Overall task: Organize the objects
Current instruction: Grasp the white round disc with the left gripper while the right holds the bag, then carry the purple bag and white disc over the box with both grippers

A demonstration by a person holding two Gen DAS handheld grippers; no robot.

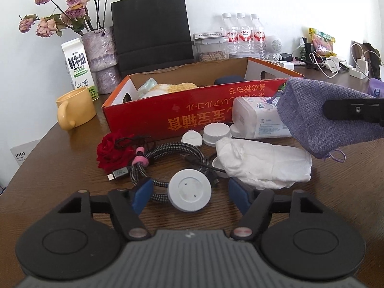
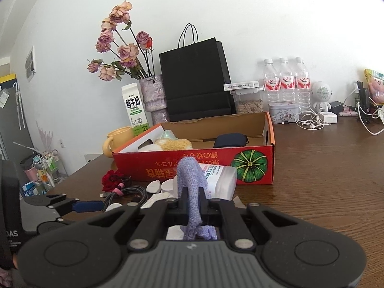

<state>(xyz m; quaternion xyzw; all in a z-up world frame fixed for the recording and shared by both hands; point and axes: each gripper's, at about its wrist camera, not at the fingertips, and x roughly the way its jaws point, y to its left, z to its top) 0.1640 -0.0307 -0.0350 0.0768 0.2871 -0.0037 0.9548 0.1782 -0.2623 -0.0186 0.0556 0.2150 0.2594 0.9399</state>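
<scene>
Dark brown wooden tabletop [image 1: 60, 158] against a white wall. Left wrist view: left claw [image 1: 189, 193] spread wide, low over the tabletop, blue pads [image 1: 141, 195] either side of a round white charging puck [image 1: 189, 193] without touching it. Behind the puck, a coiled braided cable [image 1: 168, 156] bound with a pink strap, a red fabric rose [image 1: 112, 153] to its left, a crumpled white cloth [image 1: 264, 165] to its right. Further back, white caps [image 1: 216, 134] and a white plastic jar [image 1: 259, 117] on its side, just in front of a red cardboard box [image 1: 182, 110] holding a yellow knitted item and a dark pouch. Yellow mug [image 1: 74, 110], milk carton [image 1: 78, 64], vase of dried roses [image 1: 100, 48] and black paper bag [image 1: 151, 28] behind. At right, a purple burlap pouch [image 1: 321, 110] lifted above the tabletop, pinched by a black finger.

Right wrist view: right claw [image 2: 193, 206] closed tight on the purple burlap pouch [image 2: 192, 180], fabric bunched between the fingers and hanging in front of the jar [image 2: 220, 180] and the red box [image 2: 252, 165]. Left claw [image 2: 86, 206] visible at lower left, near the cable [image 2: 129, 192]. Water bottles [image 2: 285, 84] along the wall.
</scene>
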